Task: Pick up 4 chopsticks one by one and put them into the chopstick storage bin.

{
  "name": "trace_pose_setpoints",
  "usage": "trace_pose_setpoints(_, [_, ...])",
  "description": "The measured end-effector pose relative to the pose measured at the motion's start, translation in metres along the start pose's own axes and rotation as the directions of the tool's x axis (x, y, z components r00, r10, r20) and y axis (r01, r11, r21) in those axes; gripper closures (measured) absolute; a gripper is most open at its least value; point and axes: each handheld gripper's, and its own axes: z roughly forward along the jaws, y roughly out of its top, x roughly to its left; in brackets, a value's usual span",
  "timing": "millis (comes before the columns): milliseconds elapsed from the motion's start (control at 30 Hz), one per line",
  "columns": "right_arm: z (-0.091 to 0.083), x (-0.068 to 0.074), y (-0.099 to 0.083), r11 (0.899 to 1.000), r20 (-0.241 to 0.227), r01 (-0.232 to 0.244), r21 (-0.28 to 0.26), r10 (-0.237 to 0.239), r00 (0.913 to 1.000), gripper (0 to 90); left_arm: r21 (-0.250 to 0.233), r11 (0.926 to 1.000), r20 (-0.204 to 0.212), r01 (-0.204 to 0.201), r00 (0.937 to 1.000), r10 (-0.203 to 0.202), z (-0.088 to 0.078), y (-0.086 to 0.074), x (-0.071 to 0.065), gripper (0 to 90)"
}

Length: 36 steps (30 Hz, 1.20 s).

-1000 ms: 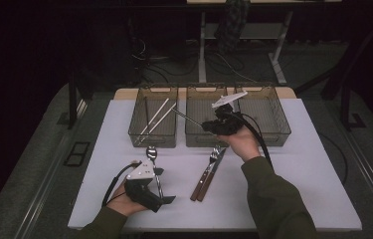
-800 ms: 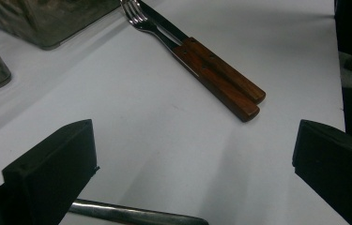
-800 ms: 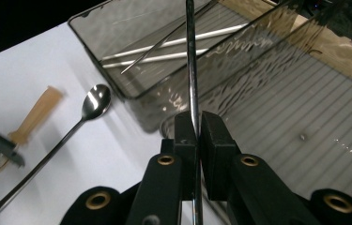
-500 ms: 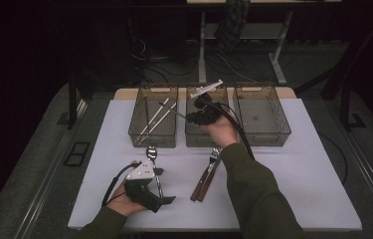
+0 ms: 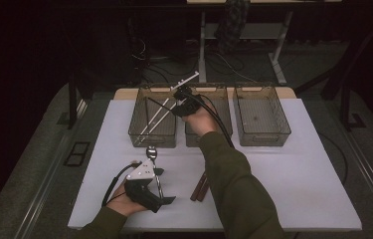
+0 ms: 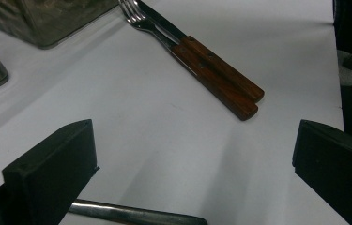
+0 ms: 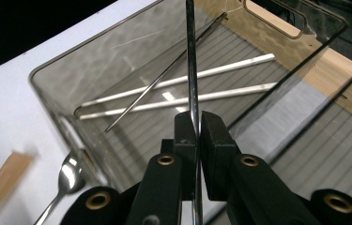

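My right gripper (image 7: 198, 131) is shut on a thin metal chopstick (image 7: 191, 70), which points ahead over the left wire basket (image 7: 51, 70). In that basket lie two white chopsticks (image 7: 178, 79) and another metal chopstick (image 7: 164, 75). From above, the right gripper (image 5: 176, 103) hovers at the left basket's (image 5: 139, 135) far right corner. My left gripper (image 5: 166, 199) rests on the white table near its front edge, and in its own view the left gripper (image 6: 192, 164) stands open with nothing between the jaws. A spoon (image 5: 151, 152) lies just beside it, its handle (image 6: 131, 213) passing under the left jaw.
A middle basket (image 5: 224, 130) and a right basket (image 5: 261, 134) stand in a row with the left one. A fork and knife with wooden handles (image 6: 216, 75) lie side by side on the table, in front of the middle basket (image 5: 200, 186). The spoon's bowl (image 7: 68, 176) lies before the left basket.
My right hand has carried the metal chopstick leftward, from above the middle basket to the left basket. The left gripper has stayed where it was.
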Motion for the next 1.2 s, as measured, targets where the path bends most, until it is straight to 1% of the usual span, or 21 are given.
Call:
trace_pose_setpoints(167, [0.015,0.0,0.01,1.0,0.019,-0.023,0.013,0.023,0.9996,85.4,-0.002,1.0,0.0,0.0,1.0,0.0,0.0,0.0,0.0,0.0])
trace_pose_setpoints(333, [0.027,0.002,0.02,0.999,0.036,-0.03,0.026,0.029,0.9989,85.4,0.009,0.9999,0.0,-0.005,1.0,0.005,0.001,0.0,0.0,0.0])
trace_pose_setpoints(533, [0.039,0.004,0.028,0.998,0.05,-0.046,0.041,0.044,0.9978,85.3,0.009,0.9999,0.0,-0.006,1.0,0.006,0.001,0.0,0.0,0.0])
trace_pose_setpoints(700, [0.05,0.009,0.033,0.997,0.052,-0.055,0.047,0.052,0.9973,85.3,0.008,1.0,0.0,-0.005,1.0,0.005,0.001,0.0,0.0,0.0])
trace_pose_setpoints(800, [0.057,0.012,0.034,0.997,0.063,-0.053,0.06,0.05,0.9968,85.3,0.008,0.9999,0.002,-0.007,1.0,0.007,0.001,0.0,0.0,0.0])
trace_pose_setpoints(833, [0.059,0.013,0.035,0.996,0.066,-0.059,0.061,0.055,0.9963,85.3,0.007,0.9999,0.002,-0.007,1.0,0.007,0.001,0.0,0.0,0.0])
trace_pose_setpoints(967, [0.064,0.015,0.036,0.995,0.072,-0.071,0.072,0.066,0.9952,85.3,0.004,1.0,0.003,-0.005,1.0,0.005,0.001,0.0,0.0,0.0])
trace_pose_setpoints(1067, [0.066,0.017,0.037,0.995,0.065,-0.072,0.064,0.068,0.9955,85.0,0.005,1.0,0.004,-0.008,1.0,0.008,0.001,0.0,0.0,0.0])
trace_pose_setpoints(1133, [0.068,0.018,0.036,0.996,0.064,-0.071,0.059,0.067,0.9957,83.1,0.003,1.0,0.003,-0.007,1.0,0.007,0.0,0.0,0.0,0.0])
trace_pose_setpoints(1167, [0.068,0.019,0.036,0.996,0.068,-0.071,0.057,0.067,0.9954,75.8,0.002,1.0,0.003,-0.006,1.0,0.006,0.0,0.0,0.0,0.0])
trace_pose_setpoints(1200, [0.068,0.019,0.036,0.996,0.073,-0.071,0.049,0.067,0.995,72.7,0.001,1.0,0.003,-0.005,1.0,0.005,0.0,0.0,0.0,0.0])
